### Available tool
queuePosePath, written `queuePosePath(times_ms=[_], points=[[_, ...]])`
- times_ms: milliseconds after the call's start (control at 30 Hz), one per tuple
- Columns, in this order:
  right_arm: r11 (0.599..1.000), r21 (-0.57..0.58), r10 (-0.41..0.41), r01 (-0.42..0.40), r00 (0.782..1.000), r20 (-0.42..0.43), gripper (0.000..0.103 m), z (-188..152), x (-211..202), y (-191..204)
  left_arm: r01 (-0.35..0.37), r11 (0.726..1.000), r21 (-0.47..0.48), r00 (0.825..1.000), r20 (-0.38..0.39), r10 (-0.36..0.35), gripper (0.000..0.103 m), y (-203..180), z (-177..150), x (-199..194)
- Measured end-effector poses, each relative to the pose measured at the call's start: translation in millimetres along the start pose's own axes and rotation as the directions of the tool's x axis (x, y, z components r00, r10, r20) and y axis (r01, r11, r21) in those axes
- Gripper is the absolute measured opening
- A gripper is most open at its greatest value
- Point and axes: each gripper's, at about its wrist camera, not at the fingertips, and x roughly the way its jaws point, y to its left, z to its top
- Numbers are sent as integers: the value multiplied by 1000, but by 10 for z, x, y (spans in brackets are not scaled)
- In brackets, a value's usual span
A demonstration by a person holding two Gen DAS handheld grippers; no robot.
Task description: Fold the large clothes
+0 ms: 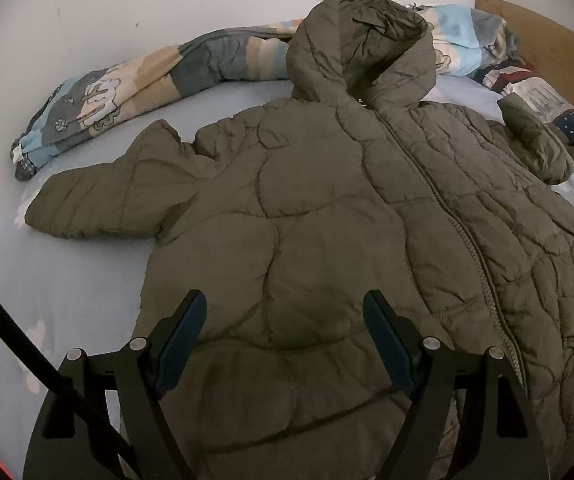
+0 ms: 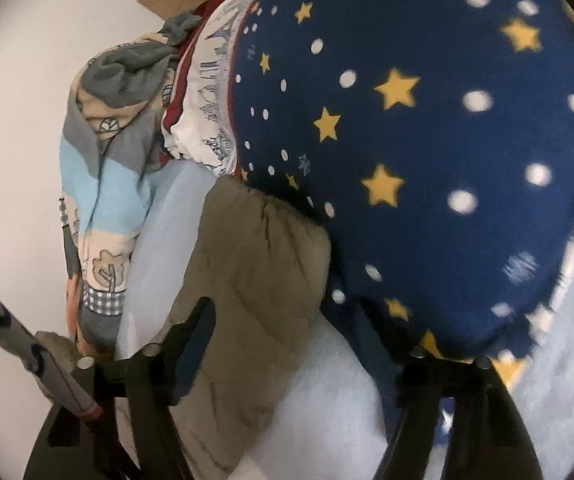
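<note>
We've got the olive puffer jacket point(image 1: 327, 216) spread face-up on the bed point(image 1: 79, 280), so we're at the sleeve-fold step. Left tongs point(image 1: 285, 340) hover open above the hem. Right tongs point(image 2: 279, 344) look open around the right cuff point(image 2: 255, 256), though it's blurry. Next: pinch the cuff, swing it across the chest.

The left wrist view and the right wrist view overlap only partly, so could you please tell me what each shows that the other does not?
Only the left wrist view shows the jacket's hood, zipper and outstretched sleeve. Only the right wrist view shows the star-patterned blue fabric close up, filling much of the frame. Both show the olive quilted jacket, the striped cartoon-print blanket and the wooden headboard.
</note>
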Motion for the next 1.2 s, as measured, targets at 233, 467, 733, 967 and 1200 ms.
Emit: queuePosePath(times_ms=[233,467,733,967,1200], points=[[994,-93,-52,59,996,79,16,48,-1,228,-1,1000,11,1000,7,1,80,-15,16,-23],[989,-132,-32,64,972,232,15,123,-917,709,23,999,-32,997,69,-21,80,29,72,-277],[975,-222,69,1,950,305,15,28,-2025,1657,40,995,-91,993,112,-30,80,139,154,-478],[927,-353,225,-129,943,247,15,-623,-2493,2732,30,987,-156,991,137,-9,80,392,190,-641],[823,-518,320,-235,944,80,15,-1876,-2418,3769,55,973,-223,988,150,-22,80,630,184,-772]])
